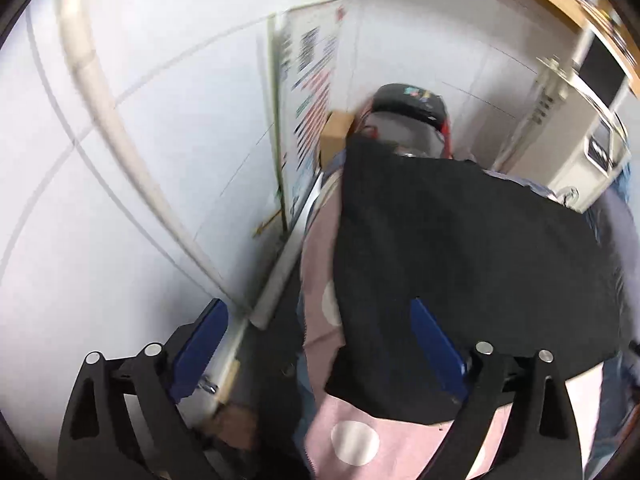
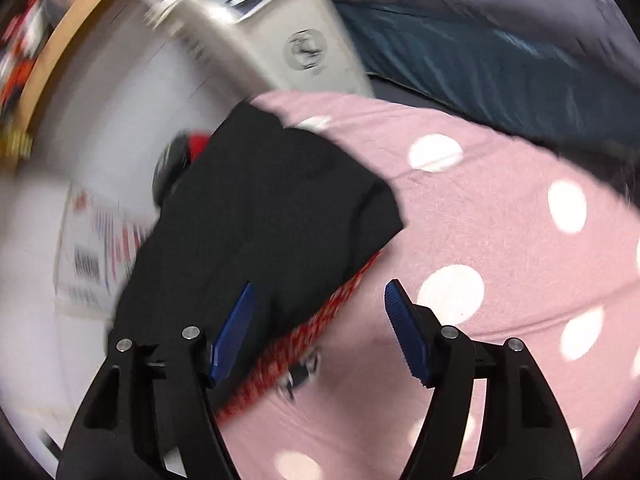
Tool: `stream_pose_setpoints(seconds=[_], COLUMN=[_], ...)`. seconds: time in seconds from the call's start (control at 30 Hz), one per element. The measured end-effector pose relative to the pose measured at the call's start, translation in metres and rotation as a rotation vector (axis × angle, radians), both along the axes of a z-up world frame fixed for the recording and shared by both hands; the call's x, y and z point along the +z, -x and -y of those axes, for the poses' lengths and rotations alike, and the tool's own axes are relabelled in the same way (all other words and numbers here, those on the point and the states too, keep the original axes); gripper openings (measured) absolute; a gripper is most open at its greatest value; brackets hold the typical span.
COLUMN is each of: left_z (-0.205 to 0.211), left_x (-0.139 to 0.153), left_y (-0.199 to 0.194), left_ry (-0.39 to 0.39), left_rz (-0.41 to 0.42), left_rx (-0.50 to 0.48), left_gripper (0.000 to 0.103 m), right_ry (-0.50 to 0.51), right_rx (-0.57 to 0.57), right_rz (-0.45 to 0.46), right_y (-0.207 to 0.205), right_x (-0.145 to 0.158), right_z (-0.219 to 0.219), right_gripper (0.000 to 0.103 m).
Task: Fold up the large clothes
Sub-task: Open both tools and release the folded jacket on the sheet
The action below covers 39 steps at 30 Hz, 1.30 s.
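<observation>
A black garment (image 1: pixel 460 264) lies folded on a pink sheet with white dots (image 1: pixel 352 432). In the right wrist view the same black garment (image 2: pixel 272 216) lies on the pink dotted sheet (image 2: pixel 500 220), with a red patterned edge (image 2: pixel 320 328) showing under it. My left gripper (image 1: pixel 320 336) is open, its right finger (image 1: pixel 436 344) over the garment's near edge. My right gripper (image 2: pixel 320 316) is open, its left finger (image 2: pixel 236 332) over the garment's corner. Neither holds anything. Both views are motion-blurred.
A white wall with a poster (image 1: pixel 308 92) stands left of the bed. A cardboard box (image 1: pixel 336 132) and a dark helmet-like object (image 1: pixel 412 104) sit at the far end. A white appliance (image 2: pixel 272 28) and dark blue bedding (image 2: pixel 480 64) lie beyond the sheet.
</observation>
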<state>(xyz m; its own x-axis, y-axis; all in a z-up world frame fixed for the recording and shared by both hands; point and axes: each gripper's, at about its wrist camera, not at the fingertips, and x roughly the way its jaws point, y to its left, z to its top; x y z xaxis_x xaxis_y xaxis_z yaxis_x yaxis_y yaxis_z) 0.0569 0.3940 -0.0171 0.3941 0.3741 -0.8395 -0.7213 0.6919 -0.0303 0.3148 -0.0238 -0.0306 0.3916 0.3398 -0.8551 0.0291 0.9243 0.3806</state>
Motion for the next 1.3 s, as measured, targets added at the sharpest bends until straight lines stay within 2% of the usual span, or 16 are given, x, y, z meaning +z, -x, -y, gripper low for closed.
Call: stream_pose_setpoints(seconds=[0.13, 0.17, 0.23, 0.3, 0.37, 0.43, 0.53, 0.77, 0.9, 1.03, 1.1, 1.3], left_z=[0.042, 0.056, 0.079, 0.096, 0.102, 0.102, 0.099, 0.095, 0.093, 0.091, 0.091, 0.093], left_x=[0.015, 0.016, 0.013, 0.009, 0.007, 0.006, 0.005, 0.004, 0.003, -0.005, -0.004, -0.001], left_y=[-0.017, -0.024, -0.037, -0.046, -0.050, -0.056, -0.065, -0.074, -0.078, -0.079, -0.078, -0.078], left_ry=[-0.028, -0.022, -0.007, -0.040, -0.053, -0.020, 0.024, 0.028, 0.057, 0.077, 0.086, 0.052], left_rz=[-0.026, -0.034, -0.081, -0.154, -0.201, -0.227, -0.252, -0.310, -0.311, -0.370, -0.359, -0.371], left_rx=[-0.125, -0.192, -0.328, -0.384, -0.379, -0.380, -0.377, -0.333, -0.328, -0.316, -0.322, -0.310], left_gripper=[0.097, 0.097, 0.097, 0.097, 0.097, 0.096, 0.096, 0.096, 0.096, 0.096, 0.096, 0.096], right_ry=[0.148, 0.186, 0.242, 0.283, 0.327, 0.387, 0.426, 0.520, 0.516, 0.531, 0.527, 0.527], right_rx=[0.206, 0.271, 0.361, 0.424, 0.465, 0.500, 0.521, 0.563, 0.579, 0.591, 0.596, 0.602], right_rz=[0.008, 0.014, 0.021, 0.026, 0.031, 0.047, 0.038, 0.000, -0.009, -0.009, -0.013, -0.009], right_y=[0.025, 0.032, 0.043, 0.053, 0.060, 0.067, 0.072, 0.073, 0.075, 0.077, 0.077, 0.080], right_x=[0.020, 0.026, 0.034, 0.041, 0.045, 0.047, 0.046, 0.040, 0.038, 0.036, 0.036, 0.036], right_z=[-0.058, -0.075, -0.101, -0.123, -0.138, -0.152, -0.163, -0.185, -0.194, -0.198, -0.199, -0.198], right_gripper=[0.073, 0.073, 0.074, 0.075, 0.075, 0.075, 0.075, 0.075, 0.075, 0.075, 0.075, 0.075])
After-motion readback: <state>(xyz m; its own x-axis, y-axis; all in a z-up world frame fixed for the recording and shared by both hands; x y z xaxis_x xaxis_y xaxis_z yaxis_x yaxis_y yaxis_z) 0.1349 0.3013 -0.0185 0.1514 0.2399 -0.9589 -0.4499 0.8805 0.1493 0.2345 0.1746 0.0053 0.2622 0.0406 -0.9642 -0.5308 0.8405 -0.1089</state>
